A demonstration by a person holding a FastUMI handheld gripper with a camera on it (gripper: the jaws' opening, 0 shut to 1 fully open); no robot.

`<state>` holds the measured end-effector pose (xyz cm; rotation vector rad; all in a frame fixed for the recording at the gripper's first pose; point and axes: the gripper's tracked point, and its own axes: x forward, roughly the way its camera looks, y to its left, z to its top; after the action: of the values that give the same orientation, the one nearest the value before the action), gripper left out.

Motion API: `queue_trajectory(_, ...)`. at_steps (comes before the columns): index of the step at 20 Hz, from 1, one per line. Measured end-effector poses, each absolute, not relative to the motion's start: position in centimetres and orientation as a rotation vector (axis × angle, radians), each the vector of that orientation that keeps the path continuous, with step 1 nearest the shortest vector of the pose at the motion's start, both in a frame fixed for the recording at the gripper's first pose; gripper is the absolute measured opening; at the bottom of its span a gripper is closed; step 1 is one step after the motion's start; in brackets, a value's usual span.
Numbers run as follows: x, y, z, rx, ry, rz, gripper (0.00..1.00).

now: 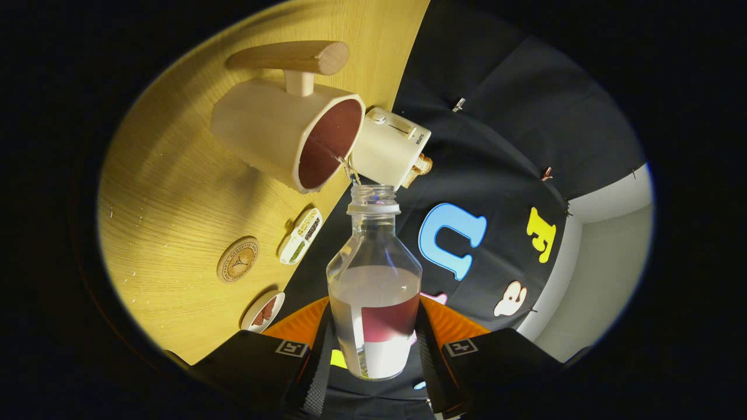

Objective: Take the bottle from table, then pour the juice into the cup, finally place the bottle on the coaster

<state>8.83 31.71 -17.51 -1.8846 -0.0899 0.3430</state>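
Wooden counter carrying a round coaster, cream cup with dark red inside and wooden handle, thin stream of juice entering its rim, clear uncapped bottle tilted toward cup, jaws clamped on its body, cream toaster beyond.

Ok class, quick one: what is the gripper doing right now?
Gripper: shut on the bottle, tipped towards the cup, with a thin stream of juice between them.
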Motion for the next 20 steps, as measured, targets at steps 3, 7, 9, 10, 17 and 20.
queue_trajectory(3,9.0,32.2,-16.9,-1.918,-0.127,0.339,0.69)
queue_trajectory(7,9.6,33.0,-16.4,-1.990,-0.198,0.349,0.69)
queue_trajectory(9,9.7,33.3,-16.5,-2.007,-0.231,0.363,0.69)
queue_trajectory(10,9.7,33.5,-16.6,-2.013,-0.245,0.369,0.69)
queue_trajectory(17,10.0,33.9,-16.5,-2.065,-0.280,0.388,0.69)
queue_trajectory(20,9.9,34.2,-16.4,-2.083,-0.317,0.413,0.69)
